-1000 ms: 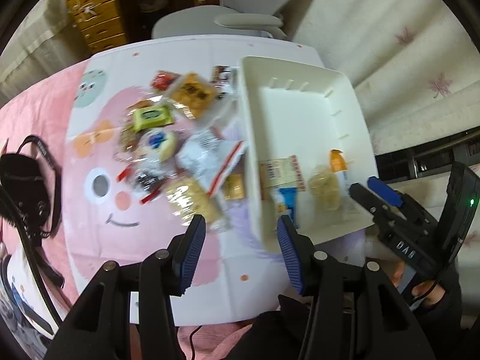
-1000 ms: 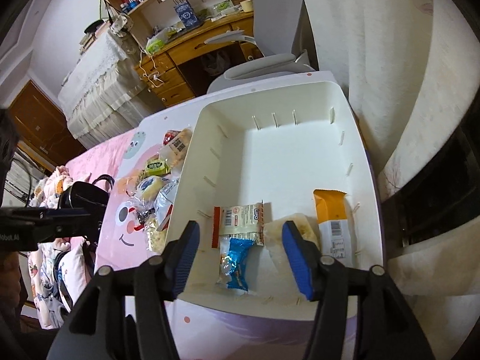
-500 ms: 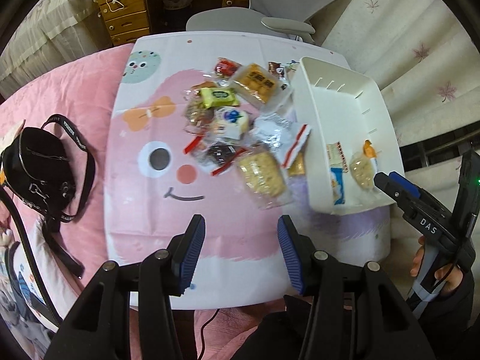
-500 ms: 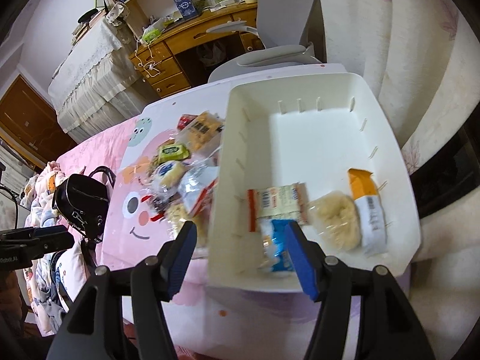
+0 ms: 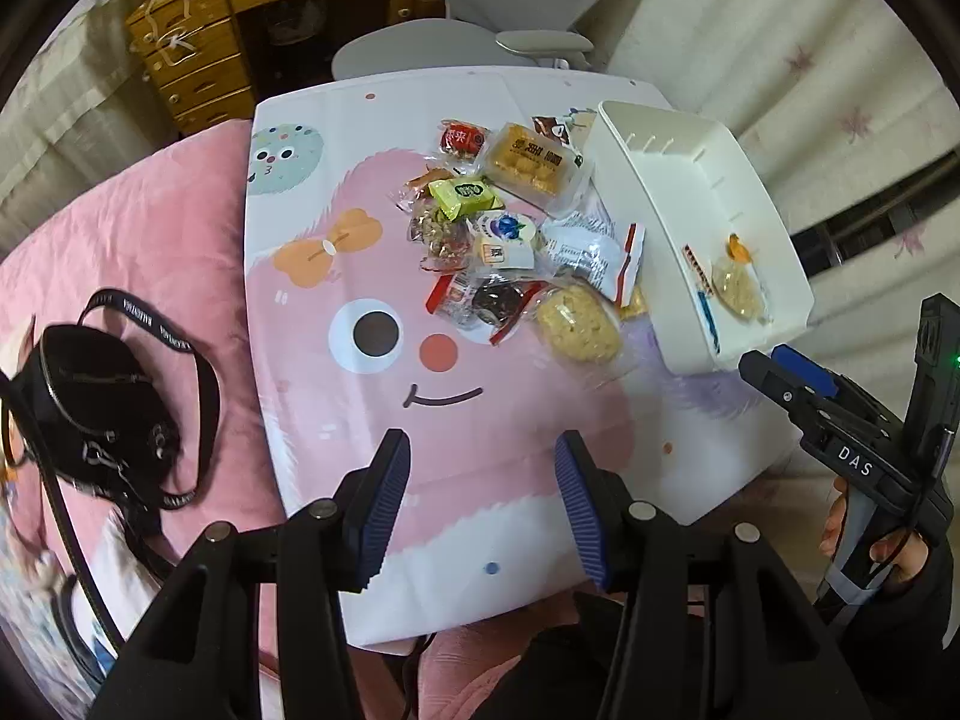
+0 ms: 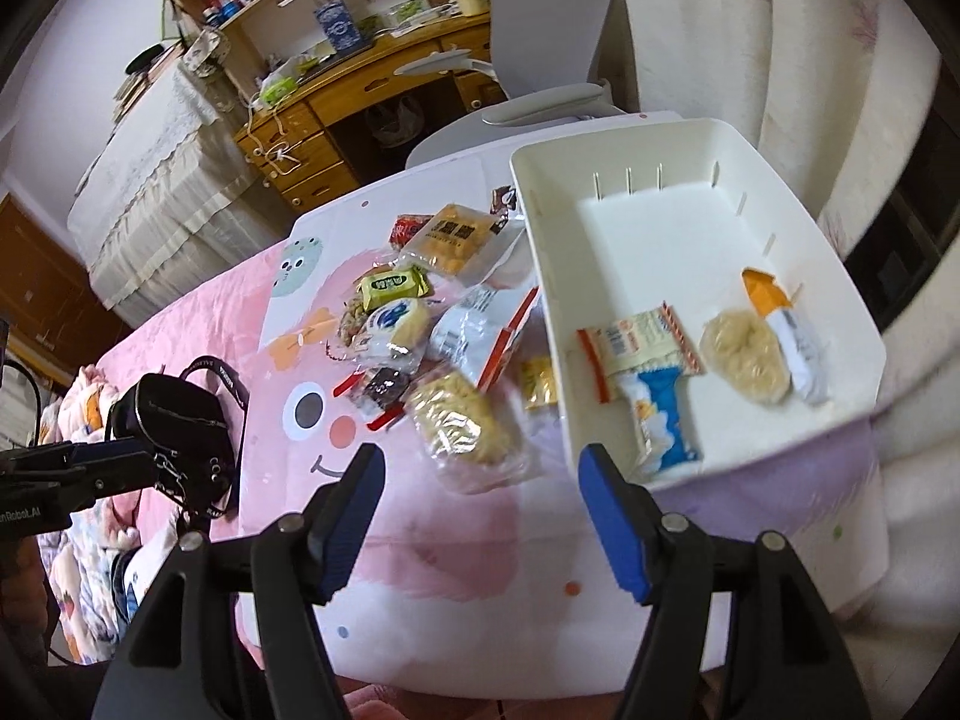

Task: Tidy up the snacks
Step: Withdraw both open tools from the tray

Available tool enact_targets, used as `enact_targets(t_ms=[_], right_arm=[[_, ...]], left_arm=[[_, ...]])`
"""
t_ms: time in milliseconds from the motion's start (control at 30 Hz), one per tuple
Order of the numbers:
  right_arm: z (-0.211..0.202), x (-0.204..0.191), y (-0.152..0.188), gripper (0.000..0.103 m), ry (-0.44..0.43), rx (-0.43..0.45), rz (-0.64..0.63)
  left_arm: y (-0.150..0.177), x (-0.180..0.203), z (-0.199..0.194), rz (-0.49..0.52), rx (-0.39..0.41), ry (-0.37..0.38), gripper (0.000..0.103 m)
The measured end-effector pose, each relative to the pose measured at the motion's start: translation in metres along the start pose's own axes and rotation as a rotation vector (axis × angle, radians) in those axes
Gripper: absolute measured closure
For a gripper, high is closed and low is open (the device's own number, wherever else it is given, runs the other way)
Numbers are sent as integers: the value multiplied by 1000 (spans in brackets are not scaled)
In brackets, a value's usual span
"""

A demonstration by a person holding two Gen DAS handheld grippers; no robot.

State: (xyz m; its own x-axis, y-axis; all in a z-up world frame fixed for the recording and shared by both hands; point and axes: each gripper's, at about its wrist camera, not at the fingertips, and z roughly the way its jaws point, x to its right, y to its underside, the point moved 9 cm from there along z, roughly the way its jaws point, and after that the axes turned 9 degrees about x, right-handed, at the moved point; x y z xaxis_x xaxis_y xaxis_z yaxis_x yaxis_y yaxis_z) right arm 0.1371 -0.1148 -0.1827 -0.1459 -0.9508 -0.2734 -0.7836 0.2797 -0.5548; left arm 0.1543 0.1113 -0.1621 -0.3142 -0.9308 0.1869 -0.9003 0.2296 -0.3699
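Black bag (image 5: 90, 408) on pink bedding (image 5: 150, 228); grey chair (image 5: 480, 18).

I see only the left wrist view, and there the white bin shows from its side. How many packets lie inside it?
Observer: Four lie in the white bin: a red-striped packet, a blue packet, a round pale cake and an orange-and-white packet.
Operator: Does the right gripper hold anything?
Observer: No. The right gripper is empty; its jaws have just been opening, with nothing between them.
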Motion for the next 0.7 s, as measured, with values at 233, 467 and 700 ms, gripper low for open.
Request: enact_targets(t_ms=[233,467,700], right_arm=[[10,-21,23,35,43,-17,13],[30,-38,33,35,51,-53,-54],[52,-42,36,35,32,-70,-93]], left_arm=[[-5,-18,11,64,-12,23,50],[-18,-25,27,65,-24,30,48],[-40,-21,48,71,-30,8,36]])
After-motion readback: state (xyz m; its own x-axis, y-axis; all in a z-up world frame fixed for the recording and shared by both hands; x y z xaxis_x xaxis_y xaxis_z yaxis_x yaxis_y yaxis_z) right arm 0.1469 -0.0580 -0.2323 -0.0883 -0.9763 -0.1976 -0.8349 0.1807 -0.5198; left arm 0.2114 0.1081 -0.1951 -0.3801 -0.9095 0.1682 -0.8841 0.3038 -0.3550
